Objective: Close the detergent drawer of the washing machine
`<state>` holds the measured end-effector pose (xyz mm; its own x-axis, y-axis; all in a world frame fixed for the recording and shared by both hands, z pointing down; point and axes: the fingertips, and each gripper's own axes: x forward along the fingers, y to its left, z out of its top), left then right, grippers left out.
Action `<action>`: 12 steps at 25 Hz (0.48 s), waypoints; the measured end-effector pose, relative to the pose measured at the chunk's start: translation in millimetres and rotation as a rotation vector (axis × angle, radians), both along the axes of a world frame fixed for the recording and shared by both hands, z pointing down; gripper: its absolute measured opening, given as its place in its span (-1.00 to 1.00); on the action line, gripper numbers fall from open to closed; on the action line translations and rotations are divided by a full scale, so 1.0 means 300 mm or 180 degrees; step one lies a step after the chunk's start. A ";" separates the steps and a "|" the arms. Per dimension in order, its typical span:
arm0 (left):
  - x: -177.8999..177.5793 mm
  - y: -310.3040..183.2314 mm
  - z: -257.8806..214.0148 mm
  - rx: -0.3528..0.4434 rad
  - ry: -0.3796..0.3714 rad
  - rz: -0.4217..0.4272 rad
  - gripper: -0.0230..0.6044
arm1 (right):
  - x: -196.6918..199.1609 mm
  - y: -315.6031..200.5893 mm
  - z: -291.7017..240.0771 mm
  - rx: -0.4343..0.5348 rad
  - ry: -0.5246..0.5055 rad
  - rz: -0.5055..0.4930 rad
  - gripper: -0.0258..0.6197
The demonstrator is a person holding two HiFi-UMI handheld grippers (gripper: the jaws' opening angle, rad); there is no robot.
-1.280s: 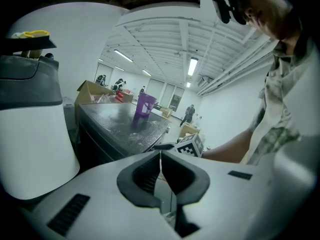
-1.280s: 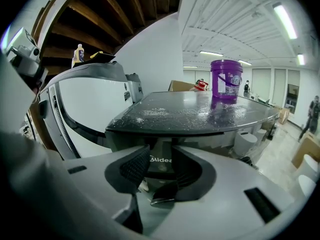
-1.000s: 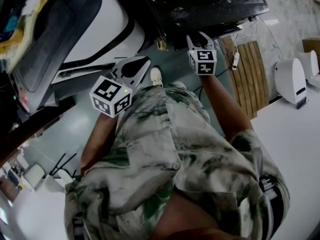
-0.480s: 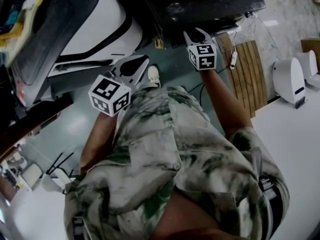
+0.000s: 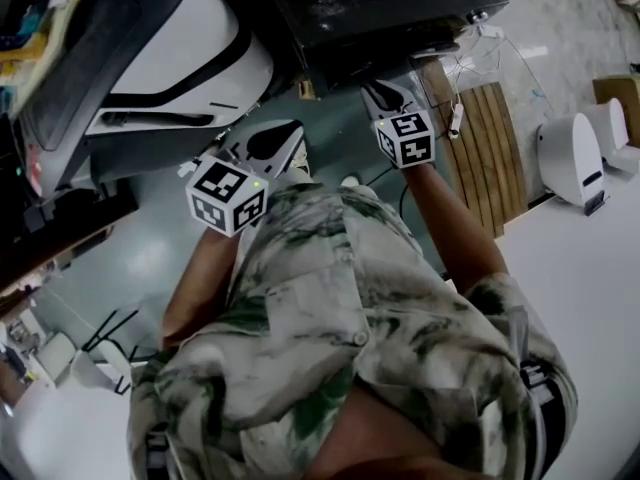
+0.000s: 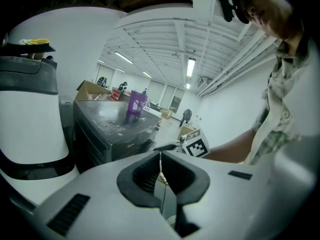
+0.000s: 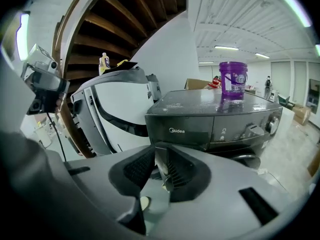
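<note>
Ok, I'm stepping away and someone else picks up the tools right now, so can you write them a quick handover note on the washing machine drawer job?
Left tool: jaws together, empty, held clear of the washing machine.
Right tool: jaws partly apart and just been closing, nothing between them. It is aimed at the machine's front and not touching it.
Detergent drawer: top left of the front, with the logo, and looks flush with the rest of the front. A purple bucket stands on top.
Done: the drawer appears shut.
Left: check that it is fully seated; if not, probably a light push with the right tool.
</note>
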<state>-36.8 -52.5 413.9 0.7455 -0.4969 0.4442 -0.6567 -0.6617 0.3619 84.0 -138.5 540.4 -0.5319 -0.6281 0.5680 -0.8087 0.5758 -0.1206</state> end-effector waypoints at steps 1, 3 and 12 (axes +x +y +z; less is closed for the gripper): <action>0.013 0.020 -0.002 0.0008 0.0002 0.0004 -0.83 | 0.008 0.035 -0.009 -0.0014 -0.0005 -0.0036 -0.63; 0.037 0.059 -0.007 0.0028 0.0010 0.0009 -0.83 | 0.026 0.101 -0.029 -0.0045 -0.0036 -0.0092 -0.64; 0.107 0.234 0.002 -0.0003 0.0013 0.0002 -0.83 | 0.106 0.363 -0.153 -0.0106 -0.0141 -0.0227 -0.77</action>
<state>-4.7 17.7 414.4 0.7476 -0.4960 0.4417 -0.6548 -0.6618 0.3651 115.8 -29.6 494.4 -0.5996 -0.5687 0.5630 -0.7592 0.6268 -0.1754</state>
